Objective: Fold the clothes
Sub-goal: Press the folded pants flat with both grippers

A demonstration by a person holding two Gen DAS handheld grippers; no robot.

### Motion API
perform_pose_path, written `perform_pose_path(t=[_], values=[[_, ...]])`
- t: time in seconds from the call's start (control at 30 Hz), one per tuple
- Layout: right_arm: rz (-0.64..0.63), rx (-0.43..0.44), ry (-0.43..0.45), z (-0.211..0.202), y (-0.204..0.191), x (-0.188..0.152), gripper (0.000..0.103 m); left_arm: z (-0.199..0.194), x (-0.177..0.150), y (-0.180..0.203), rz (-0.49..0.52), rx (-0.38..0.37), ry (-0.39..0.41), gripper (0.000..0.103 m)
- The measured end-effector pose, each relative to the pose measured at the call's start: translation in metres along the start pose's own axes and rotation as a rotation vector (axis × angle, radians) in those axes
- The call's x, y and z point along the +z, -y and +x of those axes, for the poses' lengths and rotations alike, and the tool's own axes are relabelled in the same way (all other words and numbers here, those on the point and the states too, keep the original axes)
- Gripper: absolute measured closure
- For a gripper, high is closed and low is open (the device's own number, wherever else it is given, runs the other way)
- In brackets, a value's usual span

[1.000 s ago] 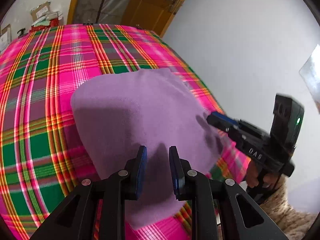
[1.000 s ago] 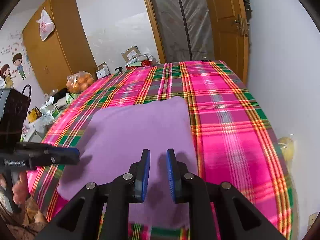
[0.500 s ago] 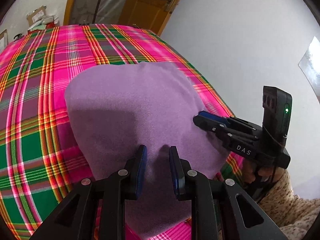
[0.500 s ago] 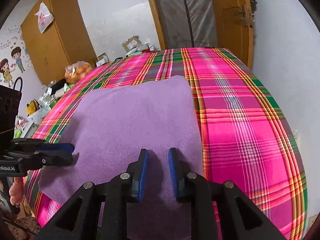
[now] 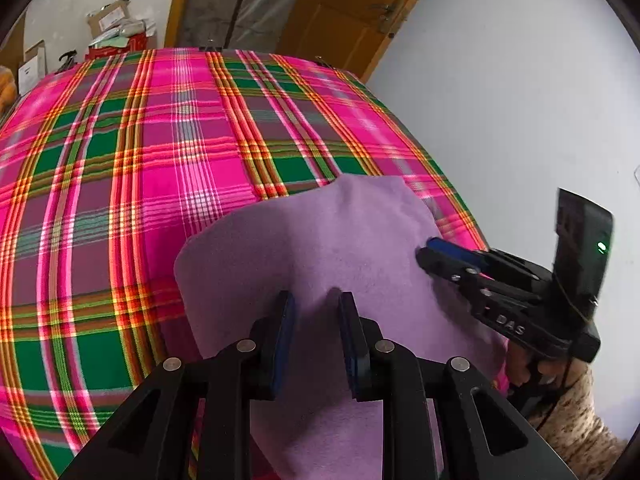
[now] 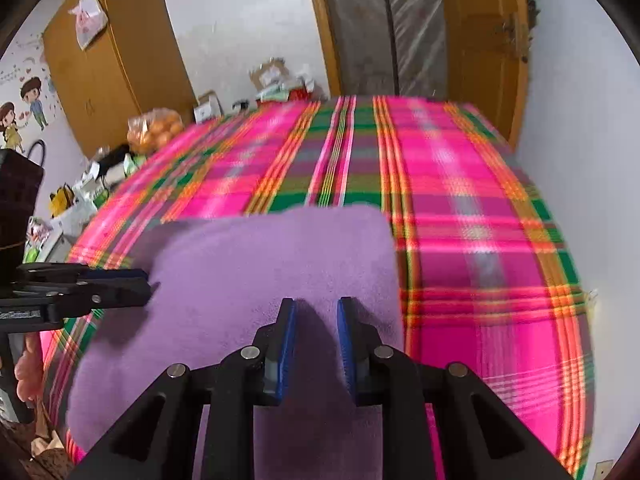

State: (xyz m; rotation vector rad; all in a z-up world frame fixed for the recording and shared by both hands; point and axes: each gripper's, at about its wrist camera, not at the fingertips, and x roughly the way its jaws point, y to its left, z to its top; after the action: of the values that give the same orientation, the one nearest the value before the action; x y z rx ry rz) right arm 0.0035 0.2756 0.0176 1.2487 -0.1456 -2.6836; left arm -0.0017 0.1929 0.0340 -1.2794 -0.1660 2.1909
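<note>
A folded purple fleece garment (image 5: 320, 240) (image 6: 272, 264) lies flat on the near part of a bed covered in pink and green plaid (image 5: 120, 160) (image 6: 480, 240). My left gripper (image 5: 314, 304) sits low over the garment's near left part. It is open by a narrow gap with only cloth showing behind it. In the right wrist view the left gripper (image 6: 140, 284) points at the garment's left edge. My right gripper (image 6: 316, 308) is open just as narrowly over the near right part. Its tip (image 5: 426, 254) rests at the garment's right side.
A white wall (image 5: 520, 100) runs close along the bed's right side, with a wooden door (image 5: 344, 12) behind. A wardrobe (image 6: 112, 60), a bag of oranges (image 6: 154, 130) and boxes (image 6: 272, 76) crowd the left and far side. A hand (image 5: 520, 368) holds the right gripper.
Both grippers have drawn back toward the near edge, so more of the bed shows beyond the garment. The garment stays at the same plaid stripes. Finger gaps are unchanged.
</note>
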Motion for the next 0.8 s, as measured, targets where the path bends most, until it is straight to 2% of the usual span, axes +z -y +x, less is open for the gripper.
perform_pose_path(t=[0.13, 0.3, 0.5, 0.8], values=[[-0.042, -0.018, 0.007, 0.004, -0.004, -0.004, 0.081, 0.003, -0.006, -0.005, -0.028, -0.027, 0.027, 0.080], [-0.054, -0.049, 0.017, 0.001, -0.009, -0.009, 0.081, 0.001, -0.008, -0.002, -0.027, -0.021, 0.046, 0.080], [-0.039, -0.082, 0.029, -0.006, -0.014, -0.015, 0.081, -0.005, -0.021, 0.015, 0.014, 0.095, 0.090, 0.076], [-0.022, -0.128, 0.046, -0.037, -0.027, -0.045, 0.062, -0.019, -0.049, 0.027, -0.014, 0.203, 0.141, 0.071]])
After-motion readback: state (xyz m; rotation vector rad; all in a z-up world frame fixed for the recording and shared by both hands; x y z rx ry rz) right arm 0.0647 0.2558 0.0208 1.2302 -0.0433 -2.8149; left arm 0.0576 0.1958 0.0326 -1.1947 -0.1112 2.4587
